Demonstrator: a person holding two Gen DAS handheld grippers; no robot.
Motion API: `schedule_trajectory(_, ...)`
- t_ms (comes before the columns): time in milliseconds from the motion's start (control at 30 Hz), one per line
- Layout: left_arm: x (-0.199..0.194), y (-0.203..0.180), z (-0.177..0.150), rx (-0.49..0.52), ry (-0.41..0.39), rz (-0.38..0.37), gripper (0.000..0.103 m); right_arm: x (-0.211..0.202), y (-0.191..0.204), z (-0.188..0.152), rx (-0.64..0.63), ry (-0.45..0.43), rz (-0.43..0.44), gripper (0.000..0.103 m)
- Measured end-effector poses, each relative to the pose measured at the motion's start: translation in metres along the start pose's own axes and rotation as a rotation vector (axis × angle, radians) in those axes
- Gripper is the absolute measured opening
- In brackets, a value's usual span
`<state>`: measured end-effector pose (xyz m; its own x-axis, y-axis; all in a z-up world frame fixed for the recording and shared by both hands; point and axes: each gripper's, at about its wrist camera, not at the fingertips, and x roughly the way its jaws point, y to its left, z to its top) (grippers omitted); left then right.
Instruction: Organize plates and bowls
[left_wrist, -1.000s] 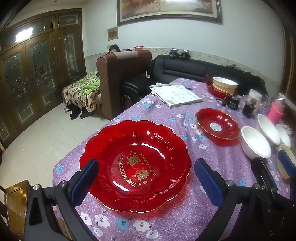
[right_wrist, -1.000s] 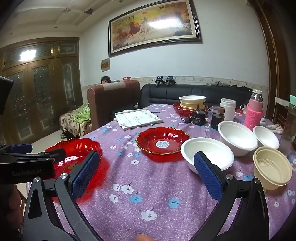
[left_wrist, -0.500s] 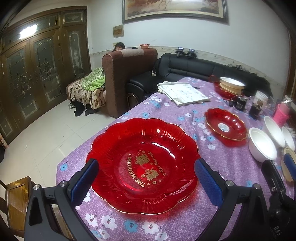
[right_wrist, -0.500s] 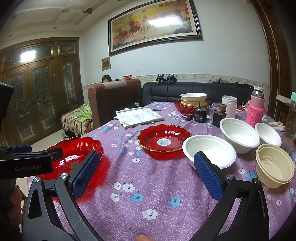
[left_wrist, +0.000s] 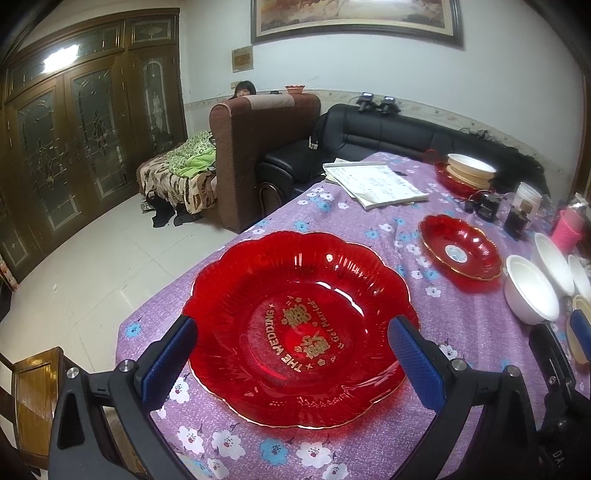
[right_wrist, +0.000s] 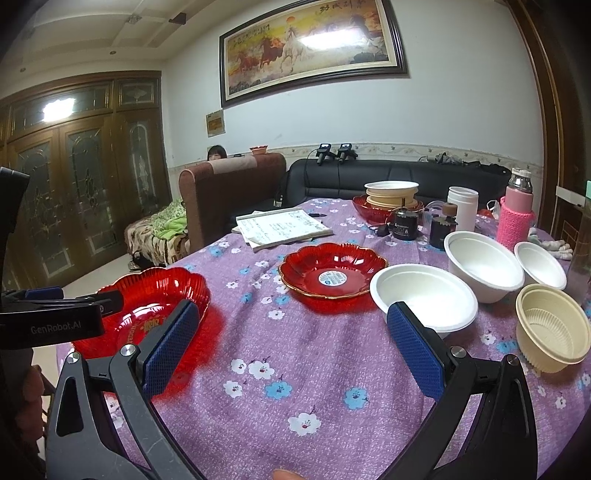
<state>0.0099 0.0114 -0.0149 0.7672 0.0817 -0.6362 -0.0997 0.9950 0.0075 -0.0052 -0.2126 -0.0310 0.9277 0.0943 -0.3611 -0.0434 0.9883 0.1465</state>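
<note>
A large red wedding plate (left_wrist: 299, 325) lies at the near left end of the purple flowered table (left_wrist: 369, 225). My left gripper (left_wrist: 295, 354) is open and empty, low over the plate's near rim; it also shows in the right wrist view (right_wrist: 55, 310). A smaller red plate (right_wrist: 332, 273) lies mid-table. Three white bowls (right_wrist: 424, 299) and a cream bowl (right_wrist: 550, 328) stand to its right. My right gripper (right_wrist: 291, 347) is open and empty above bare cloth.
A stack of bowls on a red plate (right_wrist: 391, 199) stands at the far end, beside an open notebook (right_wrist: 284, 229), jars (right_wrist: 461, 206) and a pink bottle (right_wrist: 517, 210). A black sofa (right_wrist: 388, 177) and a brown armchair (right_wrist: 229, 192) stand beyond the table.
My left gripper has moved forward and lower toward the large red plate. The right gripper has barely moved.
</note>
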Motion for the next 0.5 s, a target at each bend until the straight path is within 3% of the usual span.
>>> schedule_trajectory(500,0.006,0.0102,-0.0005,-0.024,0.007,0.005,0.103,0.0039,0.0003,-0.0022,-0.003,0.015,-0.002,0.103)
